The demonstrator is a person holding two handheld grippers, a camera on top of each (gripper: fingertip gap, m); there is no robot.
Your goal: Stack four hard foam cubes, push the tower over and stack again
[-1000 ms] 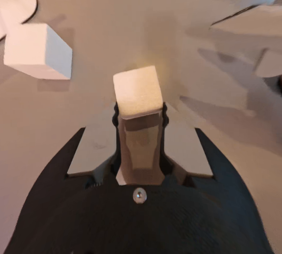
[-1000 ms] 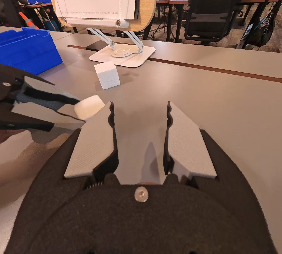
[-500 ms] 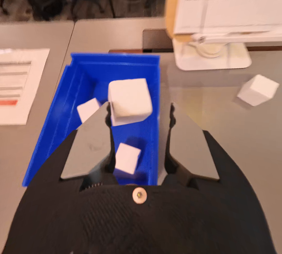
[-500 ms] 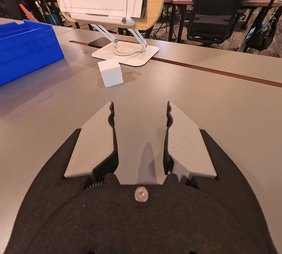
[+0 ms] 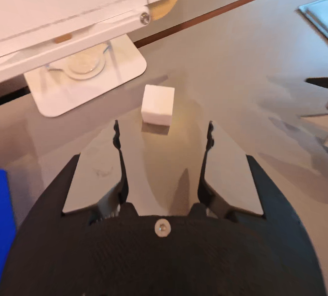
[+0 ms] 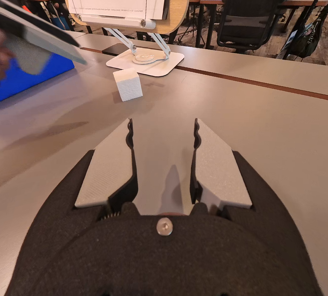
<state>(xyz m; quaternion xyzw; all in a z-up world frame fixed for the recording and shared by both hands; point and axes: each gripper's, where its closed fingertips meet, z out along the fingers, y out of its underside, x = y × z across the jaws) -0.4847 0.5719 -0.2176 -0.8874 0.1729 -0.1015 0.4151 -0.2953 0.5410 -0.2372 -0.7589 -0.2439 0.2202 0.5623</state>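
Left gripper (image 5: 163, 124) gapes, tilted down over foam cube (image 5: 158, 105).

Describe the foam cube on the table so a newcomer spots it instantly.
Find the white document stand on the grey table. Just in front of its flat base sits the foam cube, alone on bare tabletop. It is the only small white block, right of the blue bin.
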